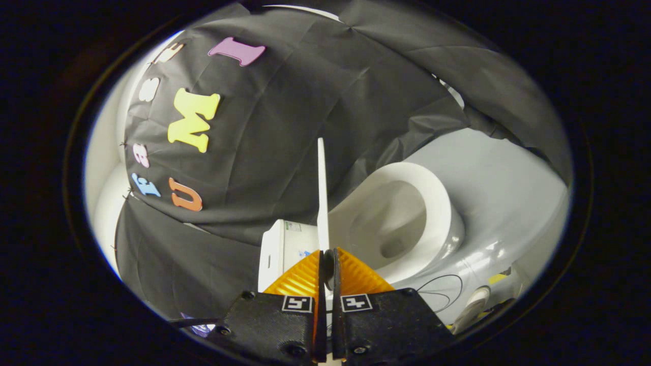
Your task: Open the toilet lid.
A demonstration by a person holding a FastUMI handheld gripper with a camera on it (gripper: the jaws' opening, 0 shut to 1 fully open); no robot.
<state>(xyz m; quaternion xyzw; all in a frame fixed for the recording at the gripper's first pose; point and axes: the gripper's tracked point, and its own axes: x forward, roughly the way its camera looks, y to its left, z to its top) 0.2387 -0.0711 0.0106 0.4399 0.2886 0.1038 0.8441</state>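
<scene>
The claw (326, 259) pinches the lid (322, 193) edge-on, both fingers pressed on it. The lid rises from between them at frame centre, with the open bowl (402, 218) just right.

The tank (285, 249) (half behind the fingers (305, 277)) stays mostly hidden.

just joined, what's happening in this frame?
A person-held gripper is shut on the edge of the toilet lid, which runs edge-on straight ahead from between the two fingers. The lid is already raised: the seat ring and the open bowl lie exposed to one side of it, and the tank sits on the other side. The toilet stands on a pale floor against the booth's black cloth wall.
</scene>
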